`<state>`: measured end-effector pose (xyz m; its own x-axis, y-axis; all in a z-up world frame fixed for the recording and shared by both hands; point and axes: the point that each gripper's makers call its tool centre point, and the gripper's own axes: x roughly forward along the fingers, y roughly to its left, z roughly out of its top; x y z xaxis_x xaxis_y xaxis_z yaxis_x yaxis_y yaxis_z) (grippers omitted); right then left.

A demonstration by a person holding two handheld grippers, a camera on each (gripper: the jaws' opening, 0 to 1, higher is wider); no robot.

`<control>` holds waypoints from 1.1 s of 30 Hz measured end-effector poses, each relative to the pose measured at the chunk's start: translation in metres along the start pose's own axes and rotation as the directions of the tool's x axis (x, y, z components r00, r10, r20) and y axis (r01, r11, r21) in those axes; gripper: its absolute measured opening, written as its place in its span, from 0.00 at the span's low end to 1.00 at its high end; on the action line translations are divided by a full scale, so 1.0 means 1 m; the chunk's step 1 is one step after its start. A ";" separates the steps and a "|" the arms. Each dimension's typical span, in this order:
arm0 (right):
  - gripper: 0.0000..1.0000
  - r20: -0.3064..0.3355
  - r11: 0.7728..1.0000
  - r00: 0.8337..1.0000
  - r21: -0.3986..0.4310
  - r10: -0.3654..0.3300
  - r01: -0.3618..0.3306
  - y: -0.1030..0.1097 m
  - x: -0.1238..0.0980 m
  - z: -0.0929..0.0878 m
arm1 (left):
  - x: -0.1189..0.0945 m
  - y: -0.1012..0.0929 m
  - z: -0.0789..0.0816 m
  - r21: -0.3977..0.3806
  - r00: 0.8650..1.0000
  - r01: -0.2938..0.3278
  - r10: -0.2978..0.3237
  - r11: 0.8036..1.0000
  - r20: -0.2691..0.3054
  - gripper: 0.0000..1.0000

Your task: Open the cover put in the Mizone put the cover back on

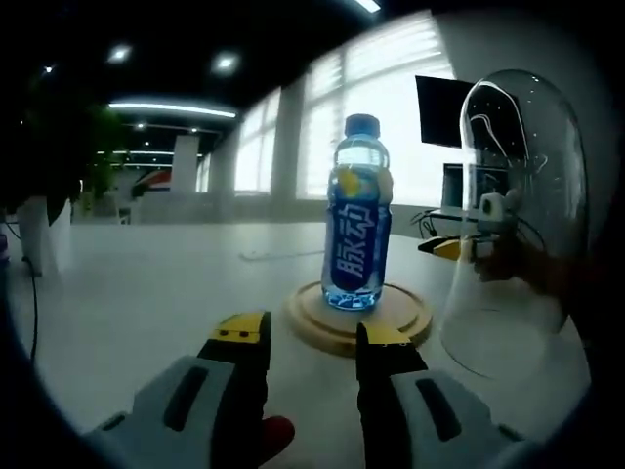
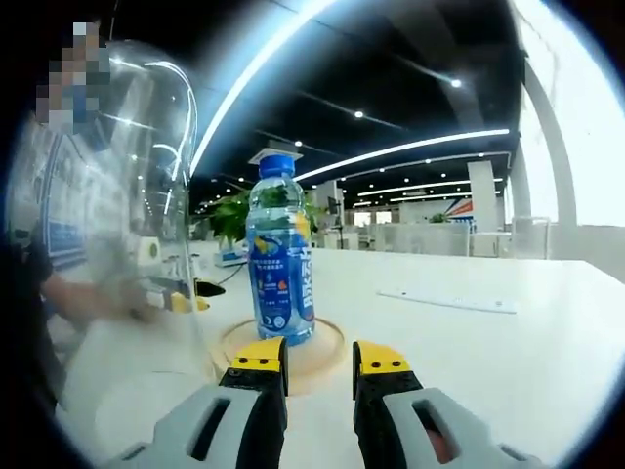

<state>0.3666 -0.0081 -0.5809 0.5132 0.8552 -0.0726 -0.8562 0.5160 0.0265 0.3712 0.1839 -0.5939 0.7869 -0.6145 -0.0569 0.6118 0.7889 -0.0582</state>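
Note:
A blue Mizone bottle (image 1: 356, 234) (image 2: 280, 259) with a blue cap stands upright on a round wooden base (image 1: 405, 313) (image 2: 330, 337). The clear glass dome cover (image 1: 513, 195) (image 2: 127, 176) rests on the table beside the base, off it. My left gripper (image 1: 312, 332) is open just short of the base, nothing between its jaws. My right gripper (image 2: 320, 354) is open at the base's edge, also empty. Through the dome each view catches the other gripper's yellow tips: the right gripper (image 1: 444, 247) and the left gripper (image 2: 190, 298).
The white table (image 1: 146, 293) (image 2: 508, 362) stretches wide around the base. A flat white strip (image 2: 454, 301) lies on it beyond the bottle. A dark monitor (image 1: 444, 107) and cables stand behind the dome. A person's arm (image 2: 44, 283) shows at the left.

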 end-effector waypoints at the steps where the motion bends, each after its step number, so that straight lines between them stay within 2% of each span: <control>1: 0.20 0.001 1.000 1.000 0.001 -0.001 0.001 -0.001 0.000 0.000 | 0.000 0.000 0.000 -0.001 1.000 -0.001 0.001 1.000 -0.002 0.27; 24: 0.20 0.017 1.000 1.000 0.013 0.004 -0.004 0.000 -0.002 0.004 | 0.001 0.002 -0.003 -0.009 1.000 0.000 0.000 1.000 -0.004 0.27; 26: 0.20 0.023 1.000 1.000 0.017 0.005 -0.006 0.000 -0.003 0.005 | 0.000 0.002 -0.002 -0.021 1.000 0.005 -0.005 1.000 0.009 0.28; 29: 0.20 0.036 1.000 0.999 0.025 0.009 -0.010 0.002 -0.004 0.008 | -0.005 0.006 0.006 -0.069 0.998 0.004 0.000 0.998 0.061 0.28; 33: 0.20 0.041 0.999 0.999 0.035 -0.003 0.002 -0.003 -0.006 0.008 | -0.006 0.007 0.008 -0.105 0.997 0.023 -0.015 0.994 0.076 0.28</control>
<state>0.3663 -0.0142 -0.5721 0.5181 0.8547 -0.0318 -0.8525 0.5190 0.0615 0.3712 0.1928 -0.5856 0.7812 -0.6239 0.0203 0.6182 0.7687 -0.1641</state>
